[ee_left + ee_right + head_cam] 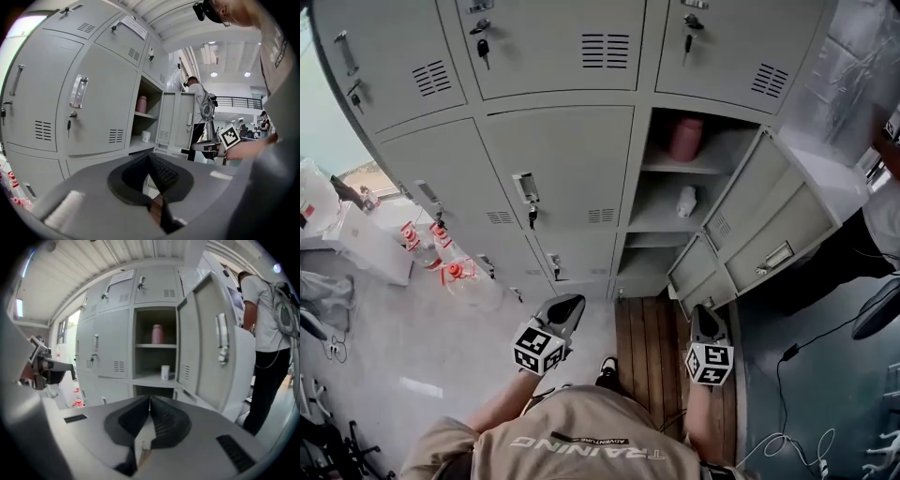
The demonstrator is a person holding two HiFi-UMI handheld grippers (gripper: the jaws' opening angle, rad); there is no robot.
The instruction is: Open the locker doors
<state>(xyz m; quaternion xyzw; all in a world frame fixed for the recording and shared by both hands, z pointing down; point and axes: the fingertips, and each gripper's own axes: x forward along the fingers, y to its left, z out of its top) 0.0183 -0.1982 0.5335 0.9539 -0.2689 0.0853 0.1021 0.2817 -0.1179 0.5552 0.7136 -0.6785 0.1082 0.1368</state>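
**Q:** Tools first: how many are there, and how do they stand?

**A:** Two. The left tool (570, 302) and the right tool (703, 312) are each held level in front of the lockers. Both have their jaws pressed together with nothing between them.

**Q:** How many locker doors can be counted?

**A:** The lockers stand in three columns. All three doors in the top row are shut. In the middle row there are two closed doors (558, 159), on the left and in the centre. The right-hand compartment (675, 173) is open. At least two open doors (755, 192) swing out from the right column, but their exact number cannot be told.

**Q:** What is inside the open compartment?

**A:** It has two shelves. One pink bottle (685, 139) stands on the upper shelf and one white cup (685, 201) on the lower.

**Q:** Where are the edges, and how much room is there?

**A:** The lowest open door's edge lies just beside the right tool's tip. The left tool faces the shut centre column, apart from it. One person (262, 333) stands just beyond the swung doors on the right. The floor (412, 347) to the left is pale, and a wooden strip (652, 352) runs between the tools.
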